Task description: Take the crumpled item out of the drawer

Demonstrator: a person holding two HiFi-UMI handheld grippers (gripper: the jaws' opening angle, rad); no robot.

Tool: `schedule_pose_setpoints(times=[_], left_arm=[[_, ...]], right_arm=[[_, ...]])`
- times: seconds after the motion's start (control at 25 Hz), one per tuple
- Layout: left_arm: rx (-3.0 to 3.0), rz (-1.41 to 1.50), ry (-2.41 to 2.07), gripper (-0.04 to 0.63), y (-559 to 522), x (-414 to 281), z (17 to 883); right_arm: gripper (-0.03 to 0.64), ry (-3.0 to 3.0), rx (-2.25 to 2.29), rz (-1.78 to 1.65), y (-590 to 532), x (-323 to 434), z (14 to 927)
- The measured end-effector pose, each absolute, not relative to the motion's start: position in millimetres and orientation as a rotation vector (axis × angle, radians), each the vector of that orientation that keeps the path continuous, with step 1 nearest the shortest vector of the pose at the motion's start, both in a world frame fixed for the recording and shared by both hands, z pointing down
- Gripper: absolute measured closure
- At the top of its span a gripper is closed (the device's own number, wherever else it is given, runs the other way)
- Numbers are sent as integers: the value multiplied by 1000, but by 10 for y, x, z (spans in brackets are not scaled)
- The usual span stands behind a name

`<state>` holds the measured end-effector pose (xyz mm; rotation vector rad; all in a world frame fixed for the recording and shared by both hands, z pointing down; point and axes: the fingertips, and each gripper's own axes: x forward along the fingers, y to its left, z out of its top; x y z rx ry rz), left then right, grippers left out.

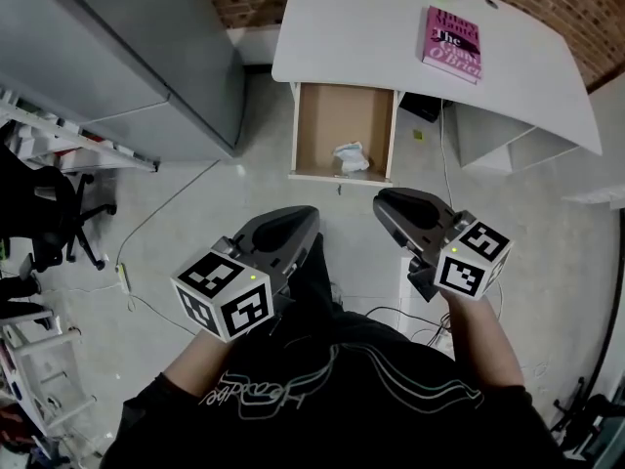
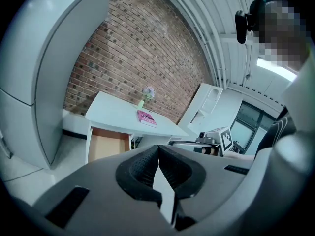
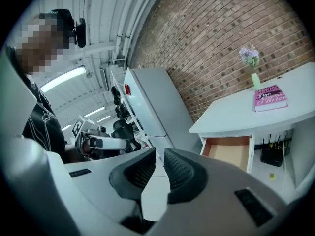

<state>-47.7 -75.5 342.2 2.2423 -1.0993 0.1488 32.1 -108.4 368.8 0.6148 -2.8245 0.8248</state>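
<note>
White against the bare wooden floor of the open drawer (image 1: 317, 125), the crumpled item (image 1: 351, 157) is lying toward the drawer's front right, just behind the front panel. The drawer itself is standing out from under the white desk (image 1: 371, 27). I am holding both grippers low in the head view, short of the drawer front and well apart from the item. The left gripper (image 1: 298, 221) is showing its jaws pressed together at the tips with nothing between them. The right gripper (image 1: 391, 203) is likewise closed down to a sliver and empty. From the right gripper the item is lying at about eleven o'clock; from the left, at about one o'clock and farther off. I am judging the right gripper the nearer one, and it will need to open before reaching in. The wad is showing no clear long axis, so I am expecting the jaw angle to matter little.
</note>
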Motion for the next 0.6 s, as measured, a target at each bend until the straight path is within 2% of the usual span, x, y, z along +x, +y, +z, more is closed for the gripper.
schedule_pose_setpoints(times=[0.2,0.24,0.32,0.36,0.6], left_arm=[[2177,184,-1097,574,-1208,-683,3768],[2170,194,-1088,574,-1307,-714,3843],[2171,228,-1070,574,-1494,-767,4015],[2173,254,-1062,574,-1569,-790,4125],[2122,347,-994,574,-2037,-950,4815]], right_arm=[[551,-2746,647,815,-1579,178,4063],[541,-2724,654,819,-1687,141,4148],[452,-2666,676,816,-1896,74,4356],[438,-2629,691,814,-1986,52,4485],[414,-2441,745,816,-2535,-54,5372]])
